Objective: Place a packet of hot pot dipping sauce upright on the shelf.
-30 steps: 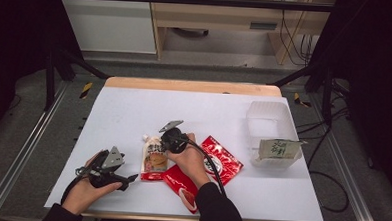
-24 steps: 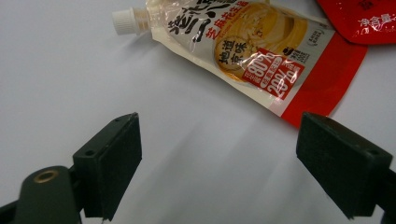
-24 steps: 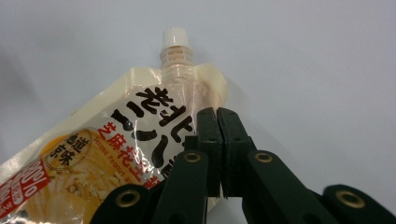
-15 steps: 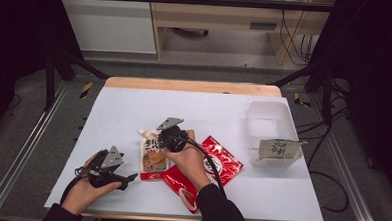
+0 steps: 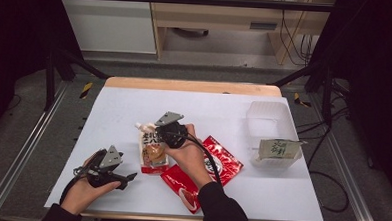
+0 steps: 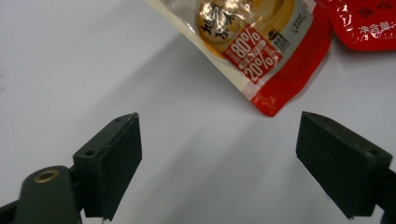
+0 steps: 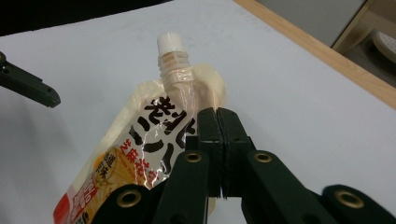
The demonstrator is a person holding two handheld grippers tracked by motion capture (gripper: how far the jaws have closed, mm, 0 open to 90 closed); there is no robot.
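Observation:
A spouted pouch with a white cap, black lettering and a red bottom hangs tilted, cap end raised, at the middle of the white table. My right gripper is shut on its upper edge just beside the spout; in the right gripper view the two jaws meet on the pouch. My left gripper rests near the front left, open and holding nothing. In the left gripper view, its fingers stand wide apart, and the pouch's red lower corner lies beyond them.
Two red packets lie under and right of the right hand. A clear plastic box stands at the right, and a green-labelled packet leans on its near side. The table's wooden far edge runs across the back.
The right gripper has risen with the pouch, whose spout end has come up off the table. The left gripper has stayed put.

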